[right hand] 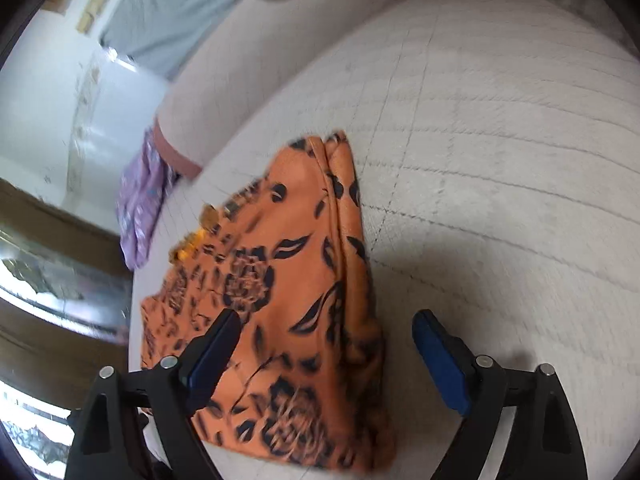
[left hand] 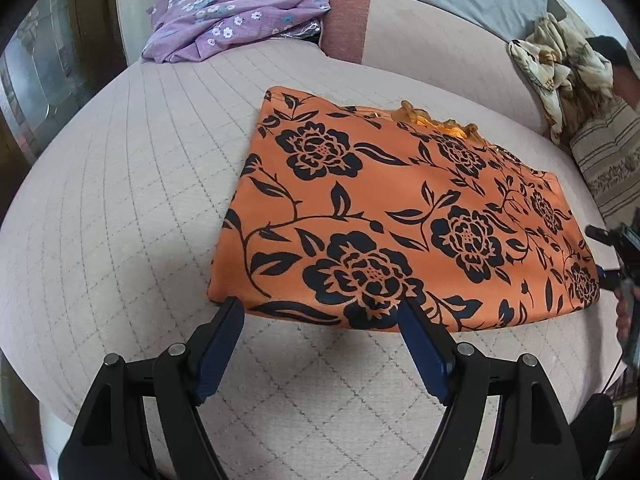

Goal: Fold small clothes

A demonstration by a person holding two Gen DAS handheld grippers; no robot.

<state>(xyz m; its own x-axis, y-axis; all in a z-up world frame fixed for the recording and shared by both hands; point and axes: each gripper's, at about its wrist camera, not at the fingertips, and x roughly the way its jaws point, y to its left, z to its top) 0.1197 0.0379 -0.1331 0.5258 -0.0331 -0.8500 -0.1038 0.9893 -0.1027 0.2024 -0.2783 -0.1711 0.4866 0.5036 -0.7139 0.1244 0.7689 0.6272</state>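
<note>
The left gripper (left hand: 320, 312) is spread wide and empty at the near edge of the orange flowered cloth (left hand: 400, 216), and the right gripper (right hand: 326, 326) is spread over its end. The cloth lies flat, already folded, on the quilted bed (left hand: 120, 200), probably so both can take an edge for the next fold.

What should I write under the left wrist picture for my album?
Open left hand-held gripper at the near edge of the folded orange flowered cloth on a quilted bed.
</note>
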